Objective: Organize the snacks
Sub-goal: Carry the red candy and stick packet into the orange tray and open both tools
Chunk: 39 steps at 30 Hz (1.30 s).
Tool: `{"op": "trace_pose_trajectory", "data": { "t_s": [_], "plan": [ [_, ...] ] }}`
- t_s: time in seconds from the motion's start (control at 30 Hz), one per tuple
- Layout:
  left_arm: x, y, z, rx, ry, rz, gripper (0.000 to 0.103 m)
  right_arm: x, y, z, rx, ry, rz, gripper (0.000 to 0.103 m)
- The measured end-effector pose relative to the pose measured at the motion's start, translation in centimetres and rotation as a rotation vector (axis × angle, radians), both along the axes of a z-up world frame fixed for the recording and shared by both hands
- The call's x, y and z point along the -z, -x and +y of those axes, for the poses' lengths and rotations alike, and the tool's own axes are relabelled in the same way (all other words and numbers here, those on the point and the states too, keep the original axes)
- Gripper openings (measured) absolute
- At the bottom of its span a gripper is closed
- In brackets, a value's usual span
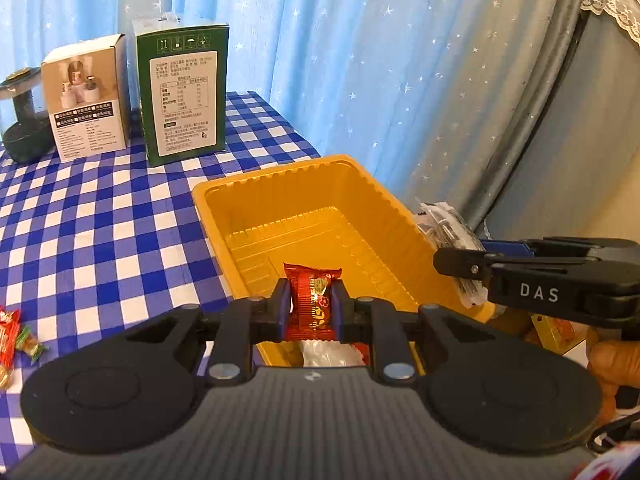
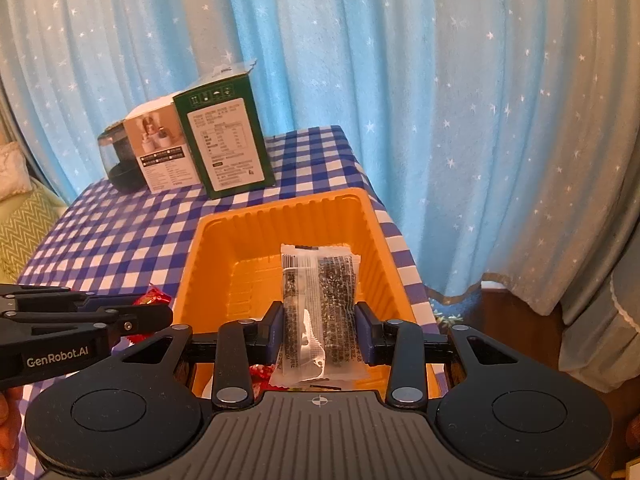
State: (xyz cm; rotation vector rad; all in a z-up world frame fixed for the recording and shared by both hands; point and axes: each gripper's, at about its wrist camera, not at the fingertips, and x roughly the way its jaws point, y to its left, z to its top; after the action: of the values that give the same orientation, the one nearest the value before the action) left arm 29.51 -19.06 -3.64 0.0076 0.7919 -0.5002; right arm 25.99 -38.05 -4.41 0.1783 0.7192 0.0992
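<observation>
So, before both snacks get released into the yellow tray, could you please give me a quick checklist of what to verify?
1. Left gripper clamped on the red snack packet: ok.
2. Right gripper clamped on the clear dark-filled packet: ok.
3. Both packets over the yellow tray: ok for the left; the right looks so, cannot tell for sure.
4. Free floor space in the tray: ok, the far part is bare.
5. Grippers apart from each other: ok, close but not touching.
6. Loose snacks left on the checked tablecloth: not ok, some remain.
</observation>
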Motion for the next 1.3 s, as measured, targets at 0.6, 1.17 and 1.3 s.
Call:
{"op": "trace_pose_trajectory", "data": {
  "t_s": [0.6,1.17,1.3],
  "plan": [
    [0.8,-2.9,-1.8,0.017,-0.015,0.023,0.024,1.3,-1.9,-1.0,0.012,-0.024,0.029,0.038],
    [0.3,-1.5,1.0,-0.034,-0.01,0.014,0.028,0.7,-1.4,-0.6,0.005,-0.018,0.027,0.038],
    [0.1,-1.3,1.2,-0.035,-0.009,0.011,0.029,0.7,-1.4,-0.5,-0.001,-0.015,0.03,0.038]
  ]
}}
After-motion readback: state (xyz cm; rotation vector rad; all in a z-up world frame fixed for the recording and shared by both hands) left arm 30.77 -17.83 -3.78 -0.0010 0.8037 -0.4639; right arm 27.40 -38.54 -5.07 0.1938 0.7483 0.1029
